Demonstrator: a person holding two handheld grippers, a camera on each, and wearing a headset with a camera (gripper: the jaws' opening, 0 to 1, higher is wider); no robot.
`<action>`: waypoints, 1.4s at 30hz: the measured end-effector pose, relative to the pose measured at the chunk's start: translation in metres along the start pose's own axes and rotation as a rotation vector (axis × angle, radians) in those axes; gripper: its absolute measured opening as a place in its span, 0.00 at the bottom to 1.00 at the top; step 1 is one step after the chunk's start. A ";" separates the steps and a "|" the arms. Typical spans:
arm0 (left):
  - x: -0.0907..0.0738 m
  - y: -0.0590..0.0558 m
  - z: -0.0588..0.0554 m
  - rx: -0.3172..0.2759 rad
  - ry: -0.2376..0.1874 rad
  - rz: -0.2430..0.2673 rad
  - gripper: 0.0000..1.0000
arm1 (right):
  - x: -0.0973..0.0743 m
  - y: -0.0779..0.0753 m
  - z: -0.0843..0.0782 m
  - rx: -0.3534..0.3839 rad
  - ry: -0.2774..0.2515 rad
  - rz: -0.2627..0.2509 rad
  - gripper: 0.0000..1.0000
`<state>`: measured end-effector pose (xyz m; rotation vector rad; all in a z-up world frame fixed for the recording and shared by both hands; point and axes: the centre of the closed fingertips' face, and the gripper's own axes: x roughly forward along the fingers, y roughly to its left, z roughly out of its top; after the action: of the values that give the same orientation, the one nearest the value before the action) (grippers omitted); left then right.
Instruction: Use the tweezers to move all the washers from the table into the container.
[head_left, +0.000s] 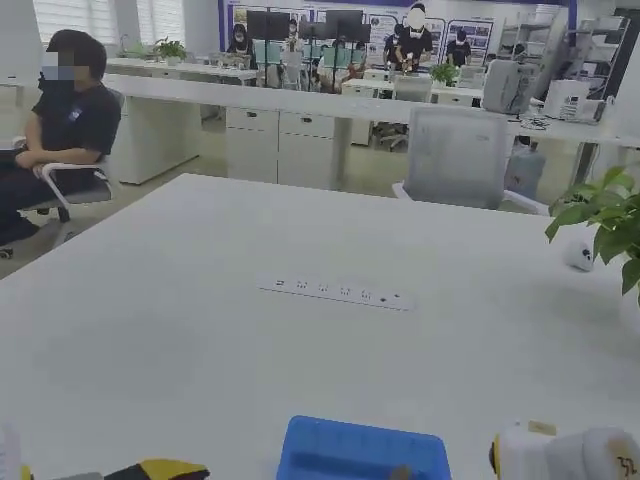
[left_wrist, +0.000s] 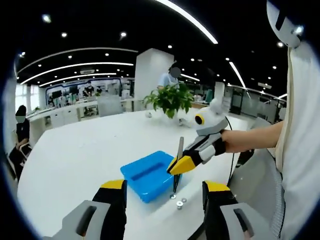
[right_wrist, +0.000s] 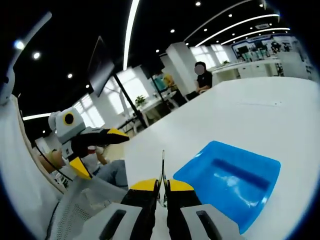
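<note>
The right gripper (left_wrist: 175, 167) has its fingers pinching the tweezers (left_wrist: 180, 147) tip-down over the washers (left_wrist: 179, 204), which lie just beside the blue container (left_wrist: 145, 175) at the near edge of the bench (left_wrist: 75, 155), while the left gripper (left_wrist: 165, 192) holds its fingers spread and empty, so a skidding tip could flick one off that edge.

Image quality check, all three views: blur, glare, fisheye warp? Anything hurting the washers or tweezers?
Head view: soft and hazy, blue plastic container cropped at the bottom edge. Left gripper view: strong fisheye bends the ceiling light strips; small metal washers tiny but legible, thin metal tweezers fairly sharp. Right gripper view: same warp, mild sheen on the container, tweezers seen edge-on, very thin.
</note>
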<state>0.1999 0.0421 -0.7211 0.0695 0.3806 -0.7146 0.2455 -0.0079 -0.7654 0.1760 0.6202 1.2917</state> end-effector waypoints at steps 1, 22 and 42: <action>0.000 0.002 0.000 -0.003 -0.005 0.020 0.67 | -0.002 -0.001 0.002 -0.004 -0.002 -0.007 0.03; 0.006 0.025 -0.010 -0.070 -0.129 0.208 0.98 | -0.027 -0.075 0.025 -0.129 0.062 -0.225 0.03; 0.003 0.037 -0.022 0.028 -0.084 0.284 0.96 | -0.010 -0.119 -0.010 -0.197 0.275 -0.270 0.03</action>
<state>0.2193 0.0720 -0.7451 0.1172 0.2736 -0.4404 0.3395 -0.0535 -0.8244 -0.2450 0.7187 1.1132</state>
